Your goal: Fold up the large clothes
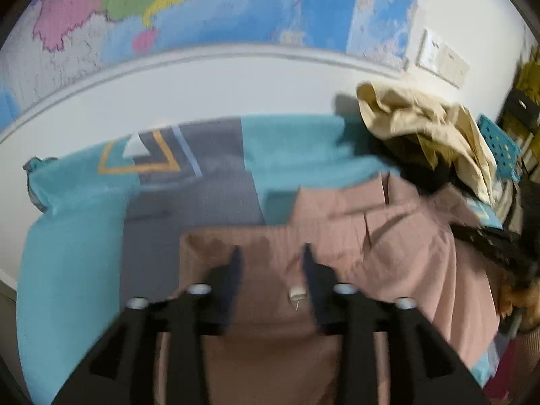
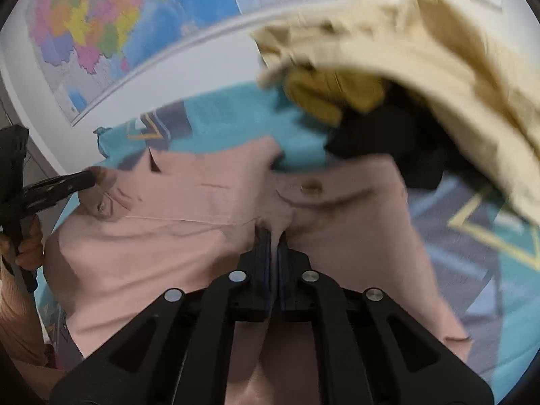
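Observation:
A large dusty-pink garment (image 1: 388, 236) lies spread on a teal and grey bed cover (image 1: 77, 216). My left gripper (image 1: 271, 253) is open, its two black fingers apart over the garment's folded left edge, with nothing between them. In the right wrist view my right gripper (image 2: 273, 233) is shut on a pinched ridge of the pink garment (image 2: 189, 222) near its button (image 2: 311, 187). The left gripper (image 2: 91, 177) shows at the far left there, its tip at the garment's left corner.
A heap of beige and black clothes (image 1: 428, 135) lies at the back right on the bed; it also shows in the right wrist view (image 2: 438, 77). A wall map (image 1: 202, 10) hangs behind. A teal perforated basket (image 1: 499, 148) stands at the far right.

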